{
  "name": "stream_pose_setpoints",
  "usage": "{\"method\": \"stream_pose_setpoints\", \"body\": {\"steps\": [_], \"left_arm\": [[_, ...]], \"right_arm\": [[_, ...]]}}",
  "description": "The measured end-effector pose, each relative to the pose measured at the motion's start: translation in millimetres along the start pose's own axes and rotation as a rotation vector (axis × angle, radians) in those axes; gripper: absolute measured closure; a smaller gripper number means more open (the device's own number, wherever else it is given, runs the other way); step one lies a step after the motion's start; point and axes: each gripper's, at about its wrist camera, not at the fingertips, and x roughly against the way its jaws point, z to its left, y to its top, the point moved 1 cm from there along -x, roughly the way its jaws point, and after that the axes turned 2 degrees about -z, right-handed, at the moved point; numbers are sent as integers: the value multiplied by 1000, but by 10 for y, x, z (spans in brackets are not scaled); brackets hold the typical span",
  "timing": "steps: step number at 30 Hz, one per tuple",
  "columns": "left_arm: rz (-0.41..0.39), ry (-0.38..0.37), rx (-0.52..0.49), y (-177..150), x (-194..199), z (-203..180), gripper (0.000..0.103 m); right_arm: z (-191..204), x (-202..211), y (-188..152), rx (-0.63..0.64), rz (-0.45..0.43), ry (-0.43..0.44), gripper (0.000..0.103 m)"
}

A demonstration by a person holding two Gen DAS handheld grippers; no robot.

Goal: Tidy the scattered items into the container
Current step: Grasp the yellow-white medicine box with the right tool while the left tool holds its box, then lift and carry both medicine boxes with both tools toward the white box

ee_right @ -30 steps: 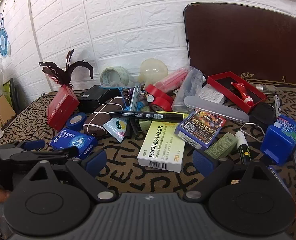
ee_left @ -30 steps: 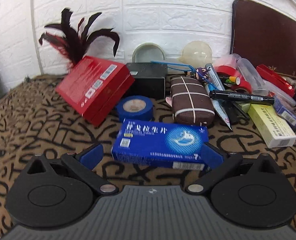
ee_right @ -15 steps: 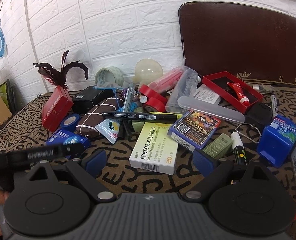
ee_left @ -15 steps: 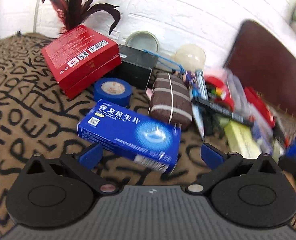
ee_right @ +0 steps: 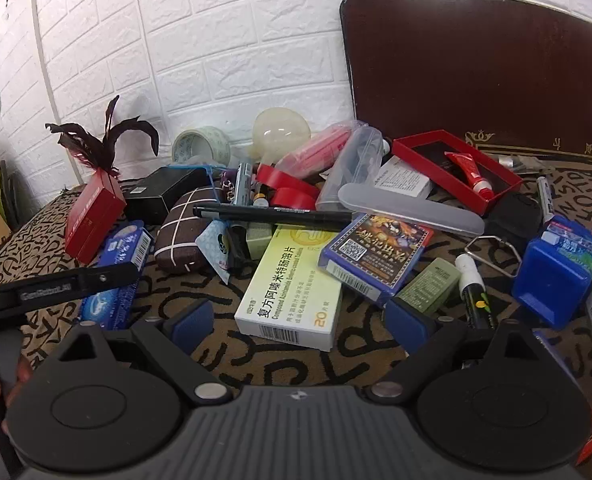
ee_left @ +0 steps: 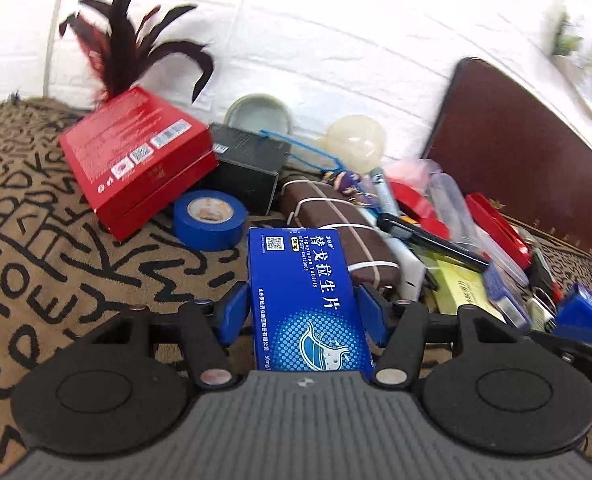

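Note:
My left gripper (ee_left: pixel 302 312) is shut on a blue medicine box (ee_left: pixel 304 292), held lengthwise between its blue pads and tilted up off the patterned cloth. The right wrist view shows that box (ee_right: pixel 115 272) at the left, behind the left gripper's black arm (ee_right: pixel 55 284). My right gripper (ee_right: pixel 296 320) is open and empty, hovering just short of a white and yellow medicine box (ee_right: pixel 291 284). Behind lie a red box (ee_left: pixel 135 156), a blue tape roll (ee_left: pixel 209 218), a brown striped pouch (ee_left: pixel 336 220) and a black marker (ee_right: pixel 271 213).
An open red tray (ee_right: pixel 456 168) with a red tube stands at the back right. A blue card box (ee_right: pixel 376 256), a blue container (ee_right: pixel 556 276), red tape rolls (ee_right: pixel 291 192), clear cases and a dark headboard (ee_right: pixel 476 68) crowd the right. White brick wall behind.
My left gripper turned, closed on the blue medicine box and lifted its end; the box was lying crosswise on the cloth before. My right gripper moved slightly forward and stayed open.

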Motion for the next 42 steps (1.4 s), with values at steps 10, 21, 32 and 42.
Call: {"method": "stream_pose_setpoints", "body": {"steps": [10,21,32,42], "left_arm": [[-109,-51,-75,162,226,-222,44],[-99,-70,-84,223,122,-160,44],[-106,-91,-108,250,168,-237,43],[-139,-111,-129,296,347,-429,43]], "right_arm": [[92,-325,-27,-30,18,-29,10],[194,-655,-20,-4,69,-113,10],[53,-406,-33,-35,27,-65,37],[82,220,97,-3,-54,-17,38]]}}
